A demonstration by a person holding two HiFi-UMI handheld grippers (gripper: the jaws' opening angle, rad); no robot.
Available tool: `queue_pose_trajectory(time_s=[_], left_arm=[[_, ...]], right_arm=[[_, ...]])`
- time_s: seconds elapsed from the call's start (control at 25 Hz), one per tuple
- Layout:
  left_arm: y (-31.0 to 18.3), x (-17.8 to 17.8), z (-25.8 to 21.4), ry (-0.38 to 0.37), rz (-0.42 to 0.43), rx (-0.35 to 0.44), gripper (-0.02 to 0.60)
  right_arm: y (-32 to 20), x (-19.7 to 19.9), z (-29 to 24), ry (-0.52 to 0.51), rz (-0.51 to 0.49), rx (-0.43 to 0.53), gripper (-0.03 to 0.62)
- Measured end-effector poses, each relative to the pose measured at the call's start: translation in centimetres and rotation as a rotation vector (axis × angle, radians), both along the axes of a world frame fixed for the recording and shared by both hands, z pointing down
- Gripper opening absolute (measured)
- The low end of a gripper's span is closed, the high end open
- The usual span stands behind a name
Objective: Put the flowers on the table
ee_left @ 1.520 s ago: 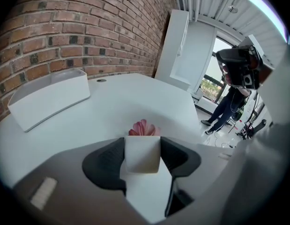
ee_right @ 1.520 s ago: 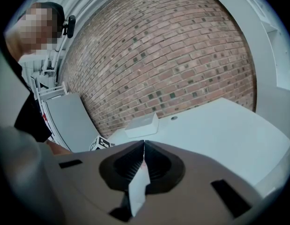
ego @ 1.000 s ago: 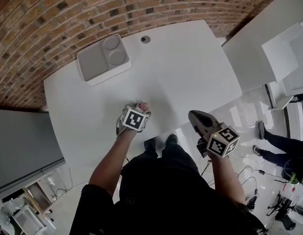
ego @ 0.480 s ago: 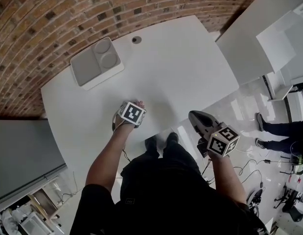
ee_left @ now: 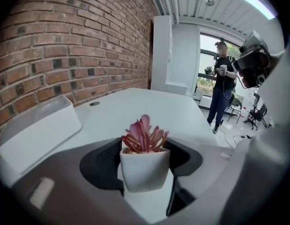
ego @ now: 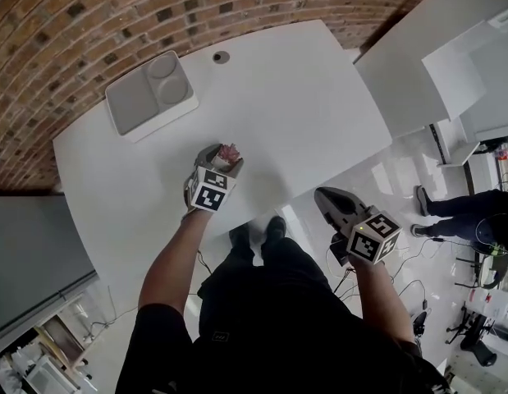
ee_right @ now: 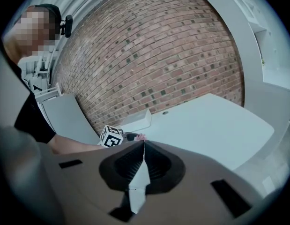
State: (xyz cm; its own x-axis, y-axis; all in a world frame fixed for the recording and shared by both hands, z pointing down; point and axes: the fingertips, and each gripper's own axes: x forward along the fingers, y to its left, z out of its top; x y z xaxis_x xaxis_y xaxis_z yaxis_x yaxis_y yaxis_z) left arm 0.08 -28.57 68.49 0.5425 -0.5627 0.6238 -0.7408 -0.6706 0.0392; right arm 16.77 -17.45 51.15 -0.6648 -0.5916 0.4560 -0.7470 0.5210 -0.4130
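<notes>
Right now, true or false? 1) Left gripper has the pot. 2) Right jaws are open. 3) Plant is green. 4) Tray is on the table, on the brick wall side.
1. The left gripper has the pot between its jaws. True: the pads sit against both sides of the pot.
2. The right gripper has its jaws open. False: they are together, with nothing between them.
3. The plant is green. False: its leaves are pink-red.
4. The tray is on the table, on the brick wall side. True: it sits at the far left corner.
</notes>
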Motion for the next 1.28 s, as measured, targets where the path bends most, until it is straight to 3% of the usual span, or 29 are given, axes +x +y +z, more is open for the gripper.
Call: queue_pose_trajectory(time_s=[0.12,0.2,0.48,0.8,1.0,1.28], left_arm=[[0.3,-0.8,0.2,0.034,-0.062,0.037,0.278],[1.1,-1.2,0.7,0.048,-0.093,0.018,0.278],[4.2,-2.1,1.2,0.078,-0.132,0.014,0.278],[6.2,-1.5,-2.2,0.106,-0.083,0.053,0.278],[8.6,-0.7,-5.5,0.132,0.018,0.081,0.278],[9.8,-1.7,-8.5,0.144,0.051,0.116,0.278]], right_arm=[[0.2,0.0,-0.2,0.02,-0.006,-0.001,0.012],[0.4,-0.2,-0.4,0.027,-0.014,0.0,0.012],[1.1,-1.2,-0.2,0.017,-0.06,-0.019,0.012],[-1.1,-9.1,1.0,-0.007,-0.278,-0.008,0.014],[-2.2,-14.2,1.6,-0.027,-0.387,-0.016,0.015],[-3.0,-18.9,4.1,-0.132,-0.505,-0.142,0.173]])
